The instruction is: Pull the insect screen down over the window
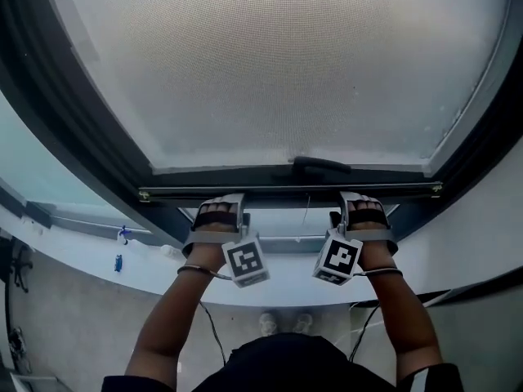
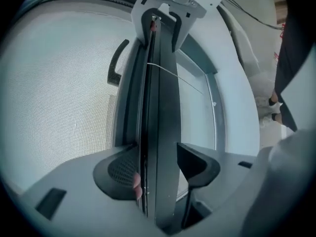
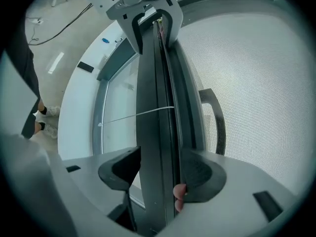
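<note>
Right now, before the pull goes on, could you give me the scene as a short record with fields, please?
Left tongs: shut on the bottom bar, left of the handle.
Right tongs: shut on the same bar, right of the handle.
Insect screen: mesh fills the window frame above the bar.
Handle: dark, on the bar between the tongs, not gripped.
Cord: thin, white, attached at the bar.
Not yet covered: a strip of glass below the bar.
</note>
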`<state>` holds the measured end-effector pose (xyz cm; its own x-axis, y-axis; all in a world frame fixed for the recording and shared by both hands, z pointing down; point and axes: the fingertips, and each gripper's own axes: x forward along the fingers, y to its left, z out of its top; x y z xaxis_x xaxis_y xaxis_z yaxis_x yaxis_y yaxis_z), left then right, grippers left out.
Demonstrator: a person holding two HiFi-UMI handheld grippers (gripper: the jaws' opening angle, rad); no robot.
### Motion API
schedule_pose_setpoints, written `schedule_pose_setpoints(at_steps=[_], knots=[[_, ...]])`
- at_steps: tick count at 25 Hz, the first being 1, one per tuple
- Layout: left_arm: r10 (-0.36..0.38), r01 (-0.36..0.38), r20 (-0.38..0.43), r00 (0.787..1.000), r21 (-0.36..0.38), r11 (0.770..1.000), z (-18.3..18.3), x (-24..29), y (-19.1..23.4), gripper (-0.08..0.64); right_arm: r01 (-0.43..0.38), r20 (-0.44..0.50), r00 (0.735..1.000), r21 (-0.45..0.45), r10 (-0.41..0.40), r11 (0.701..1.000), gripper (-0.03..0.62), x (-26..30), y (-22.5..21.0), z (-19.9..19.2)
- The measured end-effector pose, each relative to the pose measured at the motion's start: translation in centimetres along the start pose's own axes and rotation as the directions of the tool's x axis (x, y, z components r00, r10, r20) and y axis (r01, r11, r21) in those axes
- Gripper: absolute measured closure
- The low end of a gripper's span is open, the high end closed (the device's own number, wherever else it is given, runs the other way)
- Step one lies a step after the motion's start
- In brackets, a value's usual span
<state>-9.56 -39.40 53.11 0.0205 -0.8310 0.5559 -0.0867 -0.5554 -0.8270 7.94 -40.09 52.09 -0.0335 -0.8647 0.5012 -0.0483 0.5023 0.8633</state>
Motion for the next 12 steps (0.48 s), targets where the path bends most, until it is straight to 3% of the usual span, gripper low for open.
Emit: schedule_pose_setpoints(at_steps=[4, 12], knots=[[-0.017, 0.017, 0.013, 1.000, -0.002, 1.000, -0.02, -0.25, -0.25, 0.328, -0.010, -0.022, 1.000, -0.006, 0.009, 1.000, 0.350, -0.24, 0.02, -0.05], [0.003, -0.003, -0.011, 1.000, 0.009, 1.000, -0.10, -0.15, -0.37, 0.328, -0.003, 0.023, 1.000, 0.039, 0.002, 0.999, 0.350, -0.43, 0.26, 0.11]])
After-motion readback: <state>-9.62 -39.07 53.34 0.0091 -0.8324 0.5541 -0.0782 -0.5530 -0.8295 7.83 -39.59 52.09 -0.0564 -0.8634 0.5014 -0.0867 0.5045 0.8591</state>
